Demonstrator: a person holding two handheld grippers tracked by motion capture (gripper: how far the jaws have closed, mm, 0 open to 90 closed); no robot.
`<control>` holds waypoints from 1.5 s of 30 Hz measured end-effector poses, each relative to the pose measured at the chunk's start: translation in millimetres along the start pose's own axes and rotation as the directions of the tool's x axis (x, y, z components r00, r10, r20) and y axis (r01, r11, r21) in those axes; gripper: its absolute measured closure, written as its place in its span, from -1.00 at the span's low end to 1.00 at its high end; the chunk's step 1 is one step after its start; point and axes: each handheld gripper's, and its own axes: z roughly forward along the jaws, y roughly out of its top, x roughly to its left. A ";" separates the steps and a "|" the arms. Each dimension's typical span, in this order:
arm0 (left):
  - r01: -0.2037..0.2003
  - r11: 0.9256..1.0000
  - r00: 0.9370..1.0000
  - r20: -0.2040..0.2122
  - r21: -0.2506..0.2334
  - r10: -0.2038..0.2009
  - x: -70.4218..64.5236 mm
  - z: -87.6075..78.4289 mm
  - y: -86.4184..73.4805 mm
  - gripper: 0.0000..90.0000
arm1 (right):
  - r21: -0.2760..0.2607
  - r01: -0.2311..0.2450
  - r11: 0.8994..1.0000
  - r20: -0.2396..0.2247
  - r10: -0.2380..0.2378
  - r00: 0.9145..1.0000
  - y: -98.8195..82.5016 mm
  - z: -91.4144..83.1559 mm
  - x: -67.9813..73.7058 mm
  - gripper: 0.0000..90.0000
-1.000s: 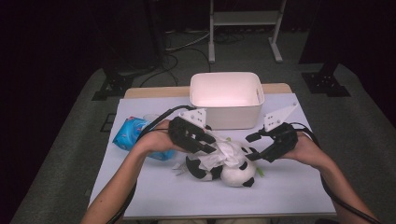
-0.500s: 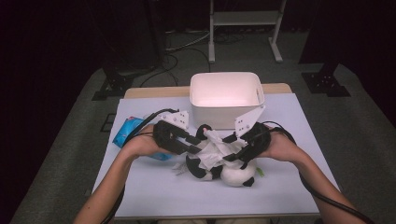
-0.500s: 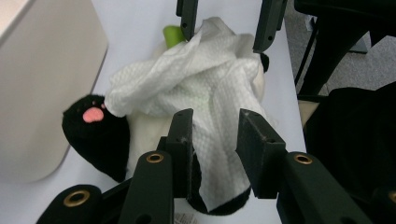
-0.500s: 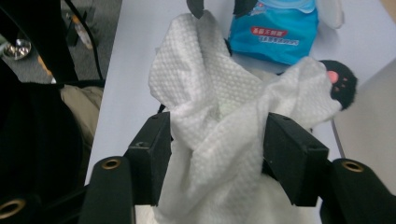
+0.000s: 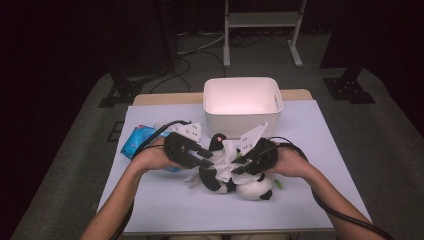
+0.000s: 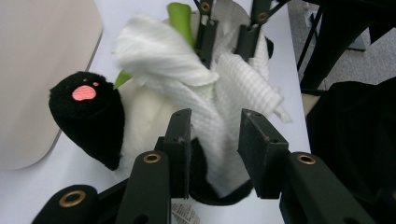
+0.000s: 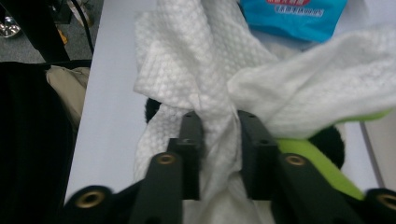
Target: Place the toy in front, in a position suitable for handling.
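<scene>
A black and white panda plush point(image 5: 255, 189) lies on the table with a white textured cloth point(image 5: 227, 155) bunched over it. My left gripper point(image 5: 207, 161) comes from the left and is shut on a fold of the cloth point(image 6: 159, 51) just above the panda's black body. A black paw with a pink pad point(image 6: 88, 116) sticks out beside it. My right gripper point(image 5: 237, 167) comes from the right; its jaws have just been closing and now pinch the cloth point(image 7: 187, 51) between its pads point(image 7: 192, 128). A green part of the toy point(image 7: 308, 158) shows under the cloth.
A white plastic bin point(image 5: 242, 100) stands just behind the panda at the table's far edge. A blue wipes packet point(image 5: 137, 140) lies left of my left hand. The pale mat point(image 5: 310, 150) covers the table, and a cable point(image 5: 345, 215) trails from the right gripper.
The right gripper has moved left onto the panda and its jaws have closed on the white cloth. The left hand shifted a little left and down, still holding the cloth.
</scene>
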 end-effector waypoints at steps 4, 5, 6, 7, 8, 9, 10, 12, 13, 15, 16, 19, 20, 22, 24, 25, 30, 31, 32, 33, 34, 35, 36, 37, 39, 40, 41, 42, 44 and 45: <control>0.000 1.000 1.000 -0.001 0.009 0.000 0.5 1.8 -0.1 0.44 | -0.011 -0.032 0.999 -0.018 0.032 0.999 -7.2 -1.6 1.0 0.81; 0.000 1.000 1.000 -0.003 0.012 0.000 0.8 2.1 -0.3 0.43 | -0.013 -0.033 0.999 -0.026 0.033 0.999 -8.2 -2.9 1.8 0.82; 0.000 1.000 1.000 -0.004 0.016 0.000 1.4 2.2 -0.6 0.43 | -0.013 -0.033 0.999 -0.026 0.033 0.999 -8.2 -2.9 1.8 0.82; 0.003 1.000 1.000 -0.005 0.018 -0.003 2.0 2.6 -1.3 0.44 | -0.013 -0.032 0.999 -0.028 0.032 0.999 -9.4 -4.3 2.5 0.82; 0.002 1.000 1.000 -0.007 0.023 -0.002 2.8 3.0 -1.9 0.44 | -0.017 -0.035 0.999 -0.028 0.035 0.999 -11.7 -8.0 3.7 0.83; 0.005 1.000 1.000 -0.008 0.025 -0.005 3.7 3.7 -2.6 0.44 | -0.017 -0.038 0.999 -0.030 0.037 0.999 -12.9 -10.2 4.2 0.83; 0.009 1.000 1.000 -0.007 0.029 -0.009 4.3 4.9 -3.6 0.44 | -0.017 -0.038 0.999 -0.030 0.037 0.999 -12.9 -10.2 4.2 0.83; 0.016 1.000 1.000 -0.002 0.025 -0.016 5.0 6.4 -5.0 0.44 | -0.022 -0.038 0.999 -0.027 0.037 0.999 -16.9 -17.6 4.8 0.83; 0.019 1.000 1.000 -0.001 0.021 -0.019 5.4 6.7 -5.5 0.44 | -0.022 -0.038 0.999 -0.027 0.037 0.999 -16.9 -17.6 4.8 0.83; 0.025 0.999 1.000 0.004 0.020 -0.025 6.2 6.8 -6.3 0.44 | -0.027 -0.044 0.999 -0.019 0.043 0.999 -19.6 -23.4 5.2 0.83; 0.024 0.999 1.000 0.004 0.021 -0.024 6.1 7.1 -6.4 0.44 | -0.023 -0.048 0.999 -0.016 0.047 0.999 -21.1 -26.1 5.5 0.83; 0.031 0.999 0.999 0.023 0.027 -0.032 4.5 9.5 -7.0 0.44 | -0.022 -0.056 0.998 -0.007 0.056 0.998 -26.3 -30.8 5.7 0.83; 0.027 0.999 0.999 0.028 0.029 -0.028 4.0 10.3 -7.2 0.44 | -0.024 -0.058 0.998 -0.005 0.058 0.998 -27.9 -31.6 5.7 0.83; 0.028 0.999 0.999 0.046 0.026 -0.030 2.7 12.2 -7.8 0.45 | -0.033 -0.065 0.997 0.006 0.065 0.998 -32.2 -34.4 4.6 0.84; 0.026 0.999 0.998 0.051 0.036 -0.028 0.8 15.0 -7.9 0.45 | -0.041 -0.074 0.996 0.002 0.075 0.997 -35.7 -35.6 2.4 0.84; 0.025 0.999 0.998 0.054 0.039 -0.027 0.3 15.8 -7.9 0.45 | -0.041 -0.074 0.996 0.002 0.075 0.997 -35.7 -35.6 2.4 0.84; 0.032 0.998 0.997 0.063 0.045 -0.035 -0.6 17.7 -8.3 0.45 | -0.049 -0.080 0.996 0.005 0.081 0.997 -41.4 -38.0 1.4 0.84; 0.033 0.998 0.997 0.066 0.048 -0.036 -0.8 18.3 -8.6 0.45 | -0.047 -0.081 0.996 0.013 0.082 0.997 -42.3 -39.4 1.3 0.84; 0.030 0.998 0.996 0.077 0.057 -0.034 -0.7 19.9 -9.5 0.45 | -0.051 -0.093 0.994 0.026 0.095 0.995 -45.0 -43.1 0.8 0.84; 0.030 0.998 0.996 0.077 0.057 -0.034 -0.7 19.9 -9.5 0.45 | -0.048 -0.090 0.995 0.039 0.092 0.995 -47.3 -45.1 -0.2 0.84; 0.031 0.998 0.996 0.081 0.058 -0.035 -1.0 20.8 -10.1 0.45 | -0.047 -0.102 0.994 0.049 0.104 0.993 -49.7 -46.6 -0.8 0.84; 0.027 0.998 0.996 0.088 0.060 -0.033 -1.2 21.6 -10.6 0.45 | -0.047 -0.102 0.994 0.049 0.104 0.993 -49.7 -46.6 -0.8 0.84; 0.034 0.998 0.994 0.099 0.054 -0.039 -2.9 24.2 -11.6 0.45 | -0.047 -0.120 0.992 0.053 0.122 0.991 -55.6 -48.1 -2.4 0.84; 0.034 0.998 0.994 0.099 0.054 -0.039 -2.9 24.2 -11.6 0.45 | -0.047 -0.120 0.992 0.053 0.122 0.991 -55.6 -48.1 -2.4 0.84; 0.033 0.998 0.994 0.107 0.053 -0.038 -4.0 26.6 -11.9 0.45 | -0.058 -0.125 0.991 0.047 0.127 0.991 -60.3 -47.2 -3.1 0.84; 0.035 0.998 0.993 0.112 0.053 -0.041 -4.7 28.3 -12.0 0.45 | -0.063 -0.134 0.989 0.040 0.136 0.990 -61.3 -46.3 -2.9 0.84; 0.033 0.998 0.993 0.113 0.056 -0.039 -5.1 29.7 -12.0 0.45 | -0.064 -0.128 0.990 0.037 0.131 0.991 -61.9 -45.5 -3.4 0.84; 0.033 0.998 0.992 0.118 0.058 -0.040 -6.6 32.3 -11.8 0.45 | -0.068 -0.129 0.989 0.036 0.132 0.991 -61.9 -44.0 -3.5 0.84; 0.031 0.998 0.992 0.118 0.060 -0.038 -7.1 33.2 -11.8 0.45 | -0.070 -0.137 0.988 0.033 0.139 0.990 -61.7 -42.9 -3.6 0.84; 0.029 0.998 0.992 0.119 0.062 -0.037 -7.7 33.9 -11.7 0.45 | -0.072 -0.136 0.988 0.033 0.139 0.990 -61.6 -42.0 -4.0 0.84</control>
